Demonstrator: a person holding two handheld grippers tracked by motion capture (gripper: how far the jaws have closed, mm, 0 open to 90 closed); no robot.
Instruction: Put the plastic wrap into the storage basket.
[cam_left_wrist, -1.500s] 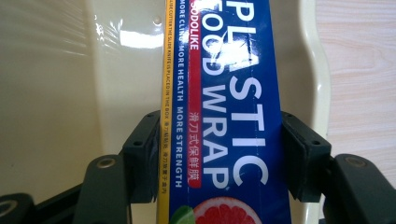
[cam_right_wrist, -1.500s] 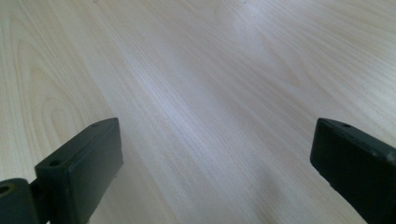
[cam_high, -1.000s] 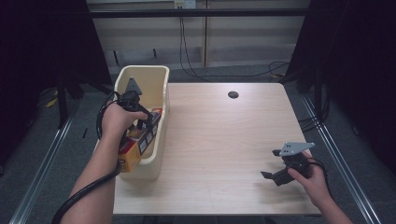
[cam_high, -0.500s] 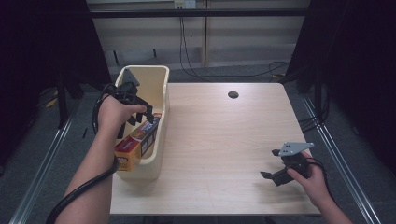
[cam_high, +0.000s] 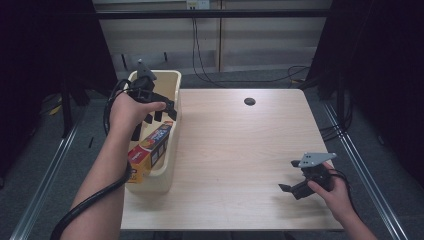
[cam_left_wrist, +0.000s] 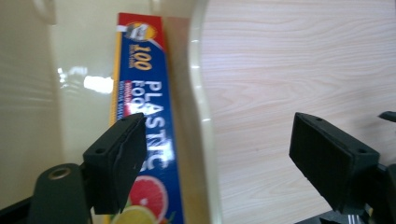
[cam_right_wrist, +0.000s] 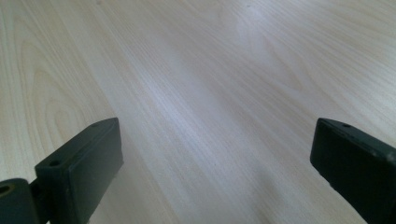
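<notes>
— Where is the box now?

— The plastic food wrap box (cam_high: 150, 150) lies inside the cream bin (cam_high: 170, 80), tilted, leaning along the wall on the table's side, with its near end sticking up over the bin's near rim. In the left gripper view the blue face of the box runs right beside that wall (a grapefruit slice and a lemon are printed at its lower end).

— Is the left gripper holding it?

— No. The left gripper (cam_high: 159, 111) hangs above the bin, over the box's far end, and its jaws have just been opening. They stand apart with nothing clamped; in its own view the bin wall and the box lie below and between them, untouched by the pads.

— And the right one?

— The right gripper (cam_high: 295, 189) sits low over the wooden table (cam_high: 240, 150) near its front right corner, well apart from the bin. Its jaws stand wide apart, with bare wood between them.

— Anything else on the table?

— A small dark round hole (cam_high: 249, 101) near the far edge.
</notes>
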